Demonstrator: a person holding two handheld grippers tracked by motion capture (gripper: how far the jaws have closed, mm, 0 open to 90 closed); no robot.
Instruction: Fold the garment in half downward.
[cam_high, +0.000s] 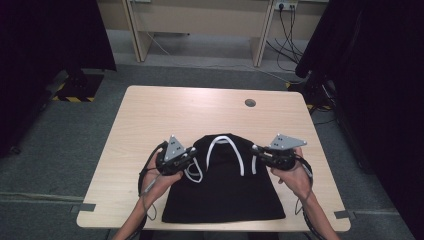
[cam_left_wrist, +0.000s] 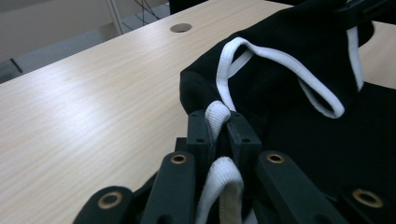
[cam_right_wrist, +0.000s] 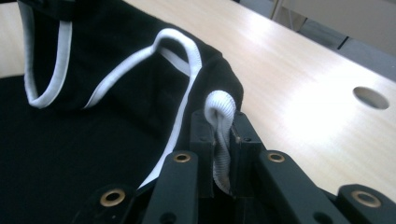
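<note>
the black garment (cam_high: 225, 187) lies on the near half of the table (cam_high: 150, 120), its lower edge close to your side and its upper part folded toward the middle. white trim (cam_high: 227, 145) loops across that folded top. nothing else sits on the wood near it apart from a round cable hole (cam_high: 250, 103) toward the far right corner, well apart from the cloth, so nothing stands in the way of either hand.

your left gripper (cam_high: 186, 158) is at the garment's left upper edge, your right gripper (cam_high: 260, 151) at the right upper edge, the two pointing inward toward each other with the folded top between them. each hand grips from behind, forearms coming in from the near edge, cables trailing off the wrists.

in the left gripper view the jaws are pinched together on a white band (cam_left_wrist: 217, 116) that bulges out above them. in the right gripper view the jaws are likewise clamped on a white band (cam_right_wrist: 220, 108) just beside the black fabric's edge.

the table is pale wood grain on a grey carpet (cam_high: 60, 145). black curtains (cam_high: 45, 40) hang at both sides, and a light desk frame (cam_high: 200, 20) stands beyond.
</note>
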